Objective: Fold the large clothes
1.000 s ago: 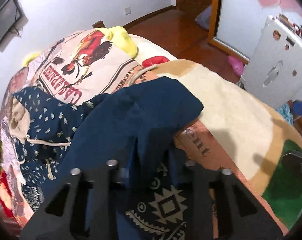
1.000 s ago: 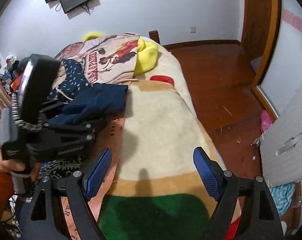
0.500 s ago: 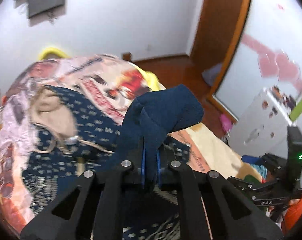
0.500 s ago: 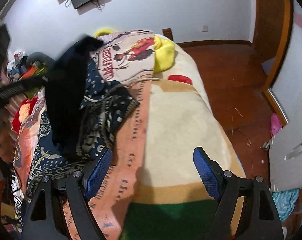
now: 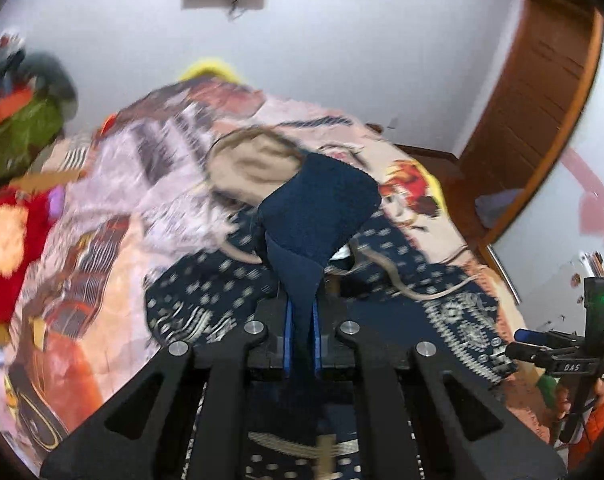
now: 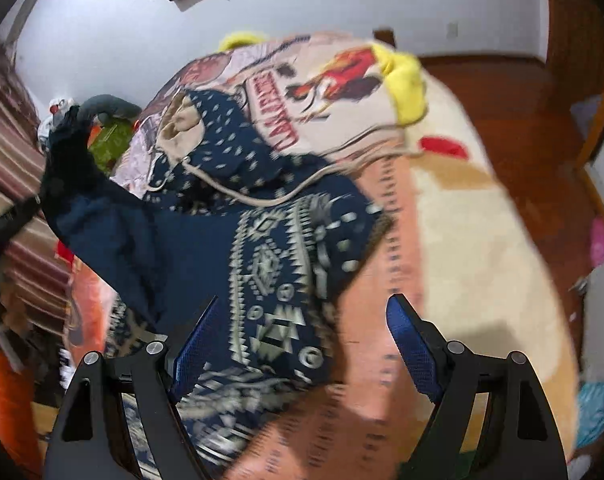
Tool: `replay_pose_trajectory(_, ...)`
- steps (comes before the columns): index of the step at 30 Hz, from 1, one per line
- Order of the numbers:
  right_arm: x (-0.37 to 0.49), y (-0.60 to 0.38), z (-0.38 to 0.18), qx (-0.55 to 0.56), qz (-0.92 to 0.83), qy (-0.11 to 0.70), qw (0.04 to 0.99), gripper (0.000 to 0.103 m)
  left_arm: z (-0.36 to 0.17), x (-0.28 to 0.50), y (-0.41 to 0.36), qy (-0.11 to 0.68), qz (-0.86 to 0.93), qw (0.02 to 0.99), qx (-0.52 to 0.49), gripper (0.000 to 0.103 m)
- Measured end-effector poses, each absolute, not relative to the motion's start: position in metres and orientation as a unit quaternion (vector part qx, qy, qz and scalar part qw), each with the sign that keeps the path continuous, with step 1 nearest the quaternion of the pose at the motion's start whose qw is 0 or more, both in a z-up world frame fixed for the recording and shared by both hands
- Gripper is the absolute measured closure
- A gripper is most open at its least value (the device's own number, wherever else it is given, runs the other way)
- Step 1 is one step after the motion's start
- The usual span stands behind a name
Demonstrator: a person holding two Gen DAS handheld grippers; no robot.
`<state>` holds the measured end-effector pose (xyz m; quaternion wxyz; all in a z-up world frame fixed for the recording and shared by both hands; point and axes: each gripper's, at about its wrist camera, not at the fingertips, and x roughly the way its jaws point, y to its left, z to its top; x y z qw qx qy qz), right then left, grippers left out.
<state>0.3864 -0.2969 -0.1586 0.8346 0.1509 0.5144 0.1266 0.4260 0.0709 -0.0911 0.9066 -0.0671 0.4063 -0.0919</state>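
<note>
Step in hand, as judged: spread the navy patterned hoodie [image 6: 277, 248] flat on the bed [image 6: 482, 240] prior to folding.

**Grip state**
- Left gripper [image 5: 302, 336]: clamped tight on a plain navy sleeve end [image 5: 318, 212]; cloth stands up between the blue pads [image 5: 288, 336] and flops fwd over the tips.
- Right gripper [image 6: 297, 344]: released, jaws wide, nothing between them.

**Garment location**
- Hoodie lies crumpled across the middle of the bed on the printed blanket [image 6: 302, 92]. Hood w/ tan lining [image 6: 179, 128] sits toward the far wall; drawcord [image 6: 261, 200] trails loose over the body panel.
- In the right wrist view the held sleeve stretches off to the left edge, raised above the bedding.

**Procedure notes**
- Keep sleeve under light tension; pull outward, not up, else the body panel drags and bunches.
- Right gripper is best used to pin or take the near hem, approx. below its fingers, before the left pulls further.
- Watch the drawcord: likely to snag.

**Pose**
- Both grippers pitch steeply down toward the bed. Right one hangs over the hoodie's near patterned edge, not touching. An orange sleeve [image 5: 598, 420] shows behind it in the left view.
</note>
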Motion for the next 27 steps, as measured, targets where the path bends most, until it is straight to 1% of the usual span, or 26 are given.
replay_pose_trajectory(9,0.410,-0.249,-0.195,0.129,0.109,0.563,0.809,0.021,-0.177,0.426,0.139,0.472,-0.056,0.872,-0.117,0.096)
replay_pose_trajectory(15,0.412,-0.228,-0.206,0.072,0.104,0.576,0.808,0.020,-0.216,0.413,0.171,0.503,-0.034,0.852,-0.139,0.096)
replay_pose_trajectory(17,0.413,-0.225,-0.207,0.061,0.103,0.578,0.807,0.018,-0.225,0.410,0.175,0.516,-0.027,0.845,-0.142,0.094)
replay_pose_trajectory(18,0.412,-0.223,-0.208,0.055,0.104,0.579,0.807,0.016,-0.230,0.409,0.177,0.522,-0.019,0.841,-0.140,0.091)
replay_pose_trajectory(19,0.412,-0.221,-0.209,0.049,0.104,0.579,0.807,0.014,-0.234,0.408,0.180,0.528,-0.014,0.838,-0.139,0.084)
replay_pose_trajectory(21,0.411,-0.218,-0.210,0.035,0.103,0.581,0.807,0.013,-0.240,0.404,0.184,0.537,0.002,0.833,-0.134,0.077)
replay_pose_trajectory(23,0.413,-0.213,-0.211,0.019,0.101,0.583,0.806,0.012,-0.242,0.398,0.188,0.542,0.018,0.832,-0.121,0.076)
replay_pose_trajectory(25,0.414,-0.210,-0.211,0.009,0.100,0.585,0.805,0.012,-0.241,0.393,0.191,0.544,0.025,0.832,-0.104,0.072)
replay_pose_trajectory(27,0.414,-0.209,-0.212,0.000,0.101,0.586,0.804,0.012,-0.237,0.388,0.195,0.544,0.033,0.834,-0.087,0.072)
